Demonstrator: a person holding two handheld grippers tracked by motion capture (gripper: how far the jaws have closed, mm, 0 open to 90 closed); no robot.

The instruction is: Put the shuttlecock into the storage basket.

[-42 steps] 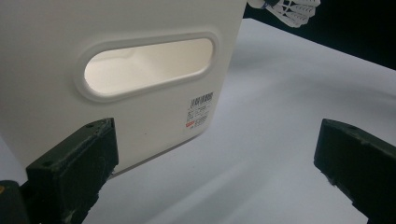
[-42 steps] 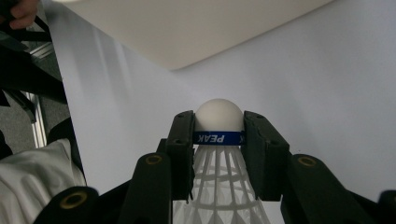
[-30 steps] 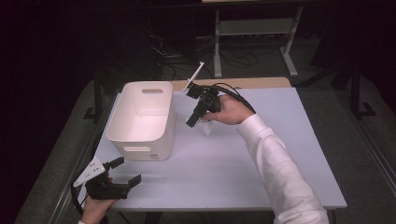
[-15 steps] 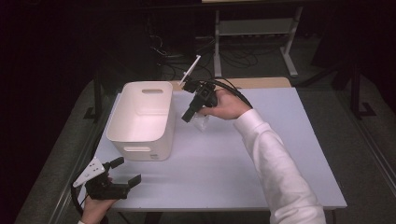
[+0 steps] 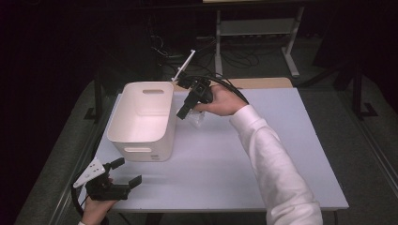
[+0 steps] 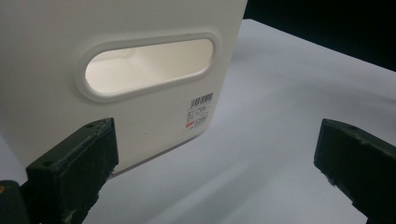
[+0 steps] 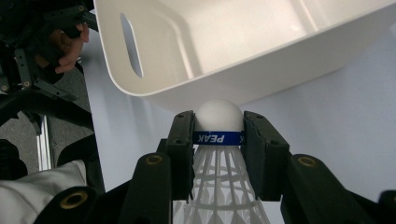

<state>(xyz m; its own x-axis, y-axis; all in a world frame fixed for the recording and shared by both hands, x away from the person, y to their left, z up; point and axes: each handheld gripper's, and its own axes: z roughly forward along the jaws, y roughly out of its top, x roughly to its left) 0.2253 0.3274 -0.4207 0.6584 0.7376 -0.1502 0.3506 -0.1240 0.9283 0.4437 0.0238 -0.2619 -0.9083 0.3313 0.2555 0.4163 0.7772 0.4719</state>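
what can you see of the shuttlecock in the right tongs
The shuttlecock is white, with a rounded cork-like head, a blue band reading PEAK, and a ribbed plastic-looking skirt. The right tongs clamp it at the band, head pointing away from the camera towards the white bin. In the high view it hangs above the table, beside the bin.

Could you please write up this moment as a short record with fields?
Held item: shuttlecock, white with a blue band, pinched at the cork
Holder: right claw, shut on it, raised beside the bin's right wall
Container: white bin with handle slots, nothing visible inside it
Left claw: open, jaws wide, facing the bin's near end, holding nothing
Surface: pale table
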